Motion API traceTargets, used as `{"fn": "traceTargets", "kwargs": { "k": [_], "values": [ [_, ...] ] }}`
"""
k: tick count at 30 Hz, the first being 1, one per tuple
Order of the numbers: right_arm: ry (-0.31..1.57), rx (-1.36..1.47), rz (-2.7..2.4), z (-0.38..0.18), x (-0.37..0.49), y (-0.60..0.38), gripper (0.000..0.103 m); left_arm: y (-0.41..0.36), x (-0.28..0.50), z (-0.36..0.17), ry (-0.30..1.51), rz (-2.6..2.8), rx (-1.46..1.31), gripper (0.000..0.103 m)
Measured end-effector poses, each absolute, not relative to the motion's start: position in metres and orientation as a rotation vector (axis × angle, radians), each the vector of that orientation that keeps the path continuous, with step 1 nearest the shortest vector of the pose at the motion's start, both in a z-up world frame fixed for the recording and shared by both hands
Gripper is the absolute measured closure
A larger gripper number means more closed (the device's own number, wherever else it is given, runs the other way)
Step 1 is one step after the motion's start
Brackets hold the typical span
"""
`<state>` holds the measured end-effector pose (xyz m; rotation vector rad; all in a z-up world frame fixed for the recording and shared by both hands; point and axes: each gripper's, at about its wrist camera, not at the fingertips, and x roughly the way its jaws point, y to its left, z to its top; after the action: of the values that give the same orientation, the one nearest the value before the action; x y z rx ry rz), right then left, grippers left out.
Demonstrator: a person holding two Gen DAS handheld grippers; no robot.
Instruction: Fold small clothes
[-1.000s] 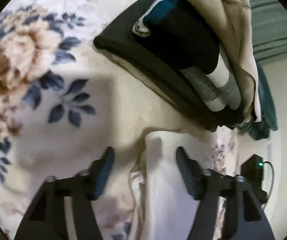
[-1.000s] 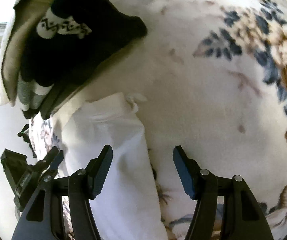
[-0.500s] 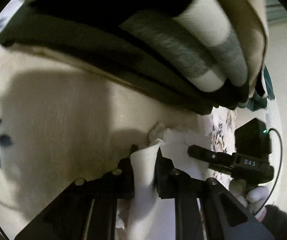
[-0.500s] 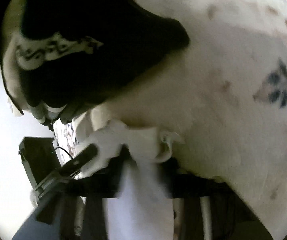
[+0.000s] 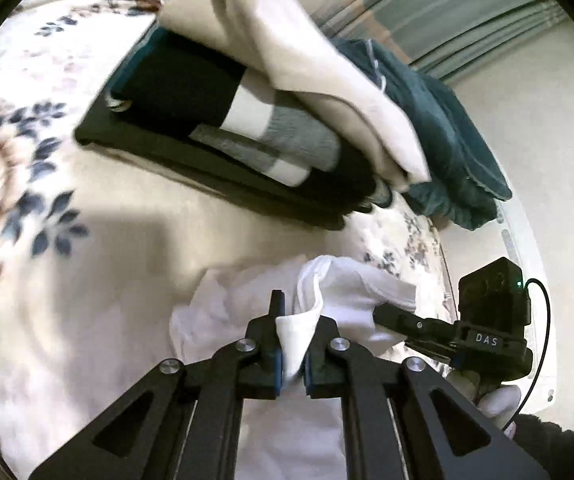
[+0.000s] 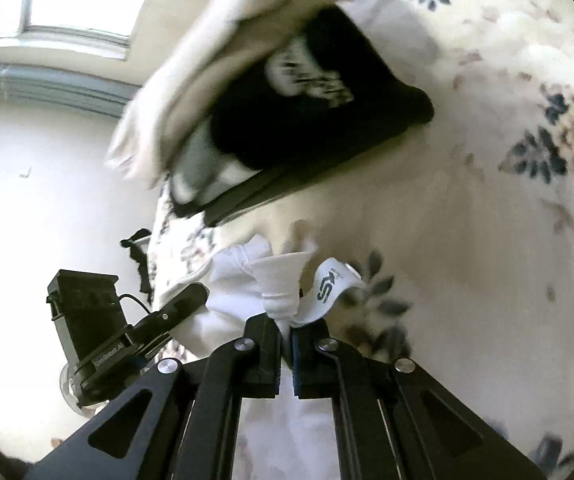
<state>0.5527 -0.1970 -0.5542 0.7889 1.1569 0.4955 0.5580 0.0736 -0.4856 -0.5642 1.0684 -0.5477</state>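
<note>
We hold the small white cotton garment (image 5: 339, 292) by its far edge, the left gripper (image 5: 291, 344) and right gripper (image 6: 285, 344) each pinched tight on a corner, just above the cream floral blanket (image 5: 87, 260) and near the stack of folded dark clothes (image 5: 215, 120). It looks light, soft and limp, so it should sag between grips; corners seem the best hold. Its long axis appears to trail back toward us, the labelled band (image 6: 329, 286) pointing away.

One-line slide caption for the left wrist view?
Left gripper pinches a white garment over the floral bedspread, folded clothes stack beyond.
</note>
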Motion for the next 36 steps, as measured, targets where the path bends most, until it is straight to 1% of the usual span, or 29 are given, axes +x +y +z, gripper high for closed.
{"fn": "traceTargets", "kwargs": {
  "k": [4,8,11,13,14,15,16,17,18,19,20,21,22,25,27,28,30,34,35,36],
  "values": [
    [1.136,0.759,0.539,-0.522,0.517,-0.187,0.100,0.080,0.514,-0.464,1.066,-0.539,-0.586,0.098],
    [1.148,0.721,0.574,-0.502,0.472,-0.185,0.100,0.078,0.469,-0.460,1.102,-0.518,-0.591,0.098],
    [1.187,0.691,0.612,-0.502,0.432,-0.179,0.100,0.082,0.430,-0.469,1.152,-0.491,-0.600,0.097],
    [1.238,0.674,0.640,-0.508,0.405,-0.176,0.100,0.086,0.401,-0.484,1.223,-0.462,-0.612,0.095],
    [1.271,0.664,0.647,-0.512,0.392,-0.174,0.100,0.088,0.389,-0.491,1.259,-0.443,-0.616,0.088],
    [1.307,0.650,0.645,-0.519,0.379,-0.172,0.100,0.091,0.374,-0.501,1.308,-0.419,-0.624,0.077],
    [1.348,0.628,0.638,-0.525,0.365,-0.171,0.099,0.096,0.358,-0.510,1.346,-0.387,-0.630,0.070],
    [1.411,0.600,0.635,-0.535,0.350,-0.169,0.096,0.102,0.345,-0.516,1.372,-0.361,-0.636,0.054],
    [1.457,0.579,0.634,-0.542,0.341,-0.167,0.089,0.110,0.330,-0.522,1.399,-0.331,-0.655,0.049],
    [1.503,0.543,0.630,-0.548,0.331,-0.165,0.084,0.118,0.317,-0.527,1.420,-0.295,-0.673,0.048],
    [1.555,0.505,0.618,-0.555,0.319,-0.166,0.070,0.124,0.308,-0.528,1.438,-0.265,-0.682,0.048],
    [1.579,0.502,0.612,-0.560,0.312,-0.168,0.060,0.133,0.299,-0.529,1.456,-0.240,-0.706,0.048],
    [1.601,0.501,0.603,-0.562,0.305,-0.172,0.057,0.140,0.292,-0.527,1.457,-0.220,-0.727,0.048],
    [1.612,0.561,0.553,-0.563,0.295,-0.194,0.055,0.156,0.289,-0.513,1.416,-0.180,-0.763,0.046],
    [1.578,0.645,0.500,-0.561,0.297,-0.208,0.053,0.159,0.306,-0.505,1.366,-0.168,-0.780,0.040],
    [1.561,0.699,0.463,-0.563,0.301,-0.214,0.052,0.159,0.314,-0.505,1.351,-0.172,-0.793,0.039],
    [1.528,0.797,0.393,-0.564,0.307,-0.223,0.052,0.153,0.337,-0.513,1.341,-0.178,-0.792,0.039],
    [1.552,0.881,0.267,-0.580,0.313,-0.215,0.052,0.129,0.377,-0.543,1.374,-0.218,-0.779,0.039],
    [1.573,0.904,0.226,-0.588,0.310,-0.211,0.052,0.128,0.377,-0.546,1.381,-0.225,-0.770,0.041],
    [1.592,0.912,0.192,-0.592,0.309,-0.208,0.052,0.122,0.379,-0.548,1.376,-0.241,-0.755,0.050]
  ]
}}
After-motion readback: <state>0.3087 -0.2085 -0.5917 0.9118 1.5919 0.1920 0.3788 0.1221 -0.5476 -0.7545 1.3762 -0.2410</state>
